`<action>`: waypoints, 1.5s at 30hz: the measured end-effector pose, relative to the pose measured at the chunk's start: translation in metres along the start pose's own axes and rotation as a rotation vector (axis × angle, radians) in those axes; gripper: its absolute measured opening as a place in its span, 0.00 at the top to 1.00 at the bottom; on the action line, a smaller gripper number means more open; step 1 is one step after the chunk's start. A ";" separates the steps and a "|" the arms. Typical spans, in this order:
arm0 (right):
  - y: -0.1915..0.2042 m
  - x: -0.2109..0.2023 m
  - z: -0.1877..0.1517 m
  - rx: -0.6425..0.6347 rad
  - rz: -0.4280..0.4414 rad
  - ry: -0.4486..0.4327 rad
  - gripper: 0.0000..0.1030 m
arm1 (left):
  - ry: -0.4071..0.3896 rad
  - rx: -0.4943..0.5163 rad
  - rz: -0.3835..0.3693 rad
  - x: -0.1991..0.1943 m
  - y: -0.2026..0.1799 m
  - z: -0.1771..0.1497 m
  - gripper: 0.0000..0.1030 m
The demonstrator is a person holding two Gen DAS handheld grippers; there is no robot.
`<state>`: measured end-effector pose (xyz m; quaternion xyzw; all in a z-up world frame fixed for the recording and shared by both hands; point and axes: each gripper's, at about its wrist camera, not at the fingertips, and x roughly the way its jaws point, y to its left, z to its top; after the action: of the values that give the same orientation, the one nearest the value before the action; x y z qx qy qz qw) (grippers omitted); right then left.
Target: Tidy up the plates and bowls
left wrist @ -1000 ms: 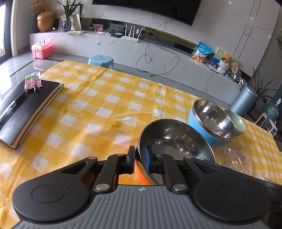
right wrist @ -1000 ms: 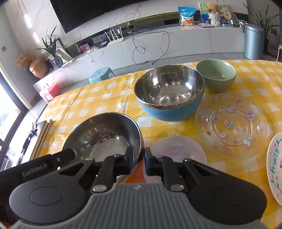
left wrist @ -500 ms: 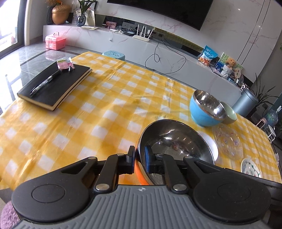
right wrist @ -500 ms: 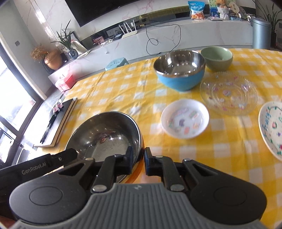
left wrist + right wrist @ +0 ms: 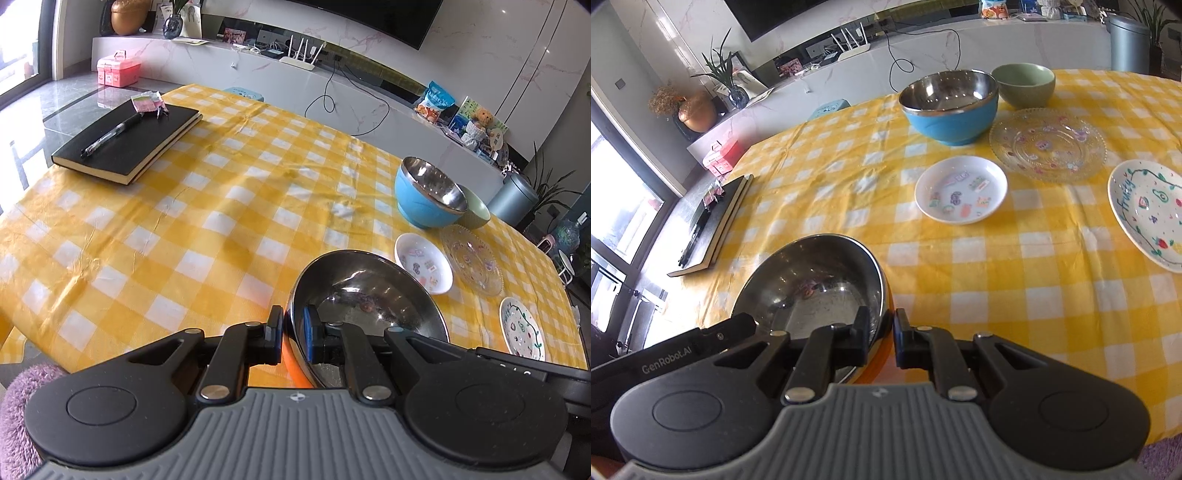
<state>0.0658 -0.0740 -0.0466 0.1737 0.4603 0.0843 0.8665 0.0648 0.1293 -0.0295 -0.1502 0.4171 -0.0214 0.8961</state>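
Observation:
Both grippers are shut on the rim of one steel bowl with an orange outside [image 5: 365, 291] [image 5: 816, 280], held above the near part of the table. My left gripper [image 5: 293, 334] pinches its left rim; my right gripper [image 5: 882, 334] pinches its right rim. Farther off stand a blue steel-lined bowl [image 5: 424, 197] [image 5: 951, 103] and a green bowl [image 5: 476, 212] [image 5: 1025, 83]. A small white sticker dish [image 5: 423, 262] [image 5: 960, 188], a clear glass plate [image 5: 472, 258] [image 5: 1047, 142] and a white "Fruity" plate [image 5: 521, 332] [image 5: 1148, 210] lie on the cloth.
The table carries a yellow checked cloth [image 5: 192, 229]. A black notebook with a pen [image 5: 125, 144] [image 5: 713, 221] lies at its far left corner. A TV bench, a blue stool and a grey bin [image 5: 511, 201] stand beyond the table.
Both grippers have pulled back and upward with the orange-sided bowl; the other dishes now look farther away and the small white dish, hidden before, shows fully.

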 end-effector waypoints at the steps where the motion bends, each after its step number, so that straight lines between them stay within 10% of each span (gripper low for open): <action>1: 0.000 0.000 -0.001 0.001 0.000 0.002 0.89 | 0.001 0.002 0.002 0.000 0.000 -0.001 0.88; 14: 0.001 0.005 -0.008 -0.003 0.022 0.015 0.86 | -0.021 0.024 0.041 0.004 0.005 -0.009 0.87; 27: -0.006 -0.032 0.008 -0.025 0.006 -0.136 0.58 | -0.121 0.135 0.079 -0.028 -0.023 0.011 0.47; 36: -0.036 -0.045 0.046 0.000 -0.083 -0.206 0.31 | 0.001 0.227 0.002 -0.004 -0.065 0.052 0.45; 45: -0.071 -0.027 0.105 0.051 -0.145 -0.182 0.32 | 0.117 0.363 -0.057 0.041 -0.115 0.097 0.40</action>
<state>0.1366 -0.1716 0.0018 0.1690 0.3931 -0.0063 0.9038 0.1745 0.0372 0.0321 0.0038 0.4534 -0.1302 0.8818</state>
